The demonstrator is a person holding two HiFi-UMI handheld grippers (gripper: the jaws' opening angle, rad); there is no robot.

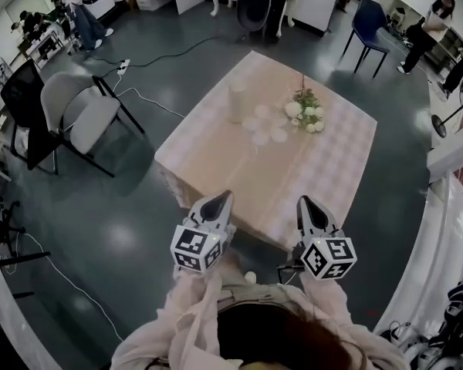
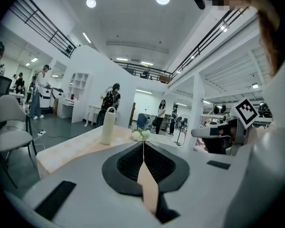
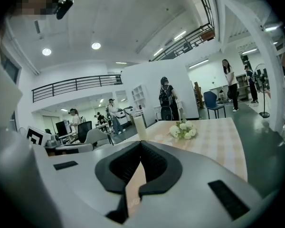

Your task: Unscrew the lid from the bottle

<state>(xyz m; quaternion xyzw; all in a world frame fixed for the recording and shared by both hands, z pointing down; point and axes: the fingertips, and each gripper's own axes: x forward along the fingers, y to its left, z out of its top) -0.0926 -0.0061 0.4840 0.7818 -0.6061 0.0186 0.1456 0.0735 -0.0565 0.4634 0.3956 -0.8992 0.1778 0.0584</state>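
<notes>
Hovering before the counter, left tool and right tool are pressed together, empty; the lid on the far bottle is hard to make out.

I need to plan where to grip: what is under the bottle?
The bottle stands upright on the checked tablecloth, next to pale round discs and a white flower bunch. The cloth hangs over the edges, so what lies beneath it cannot be seen.
</notes>
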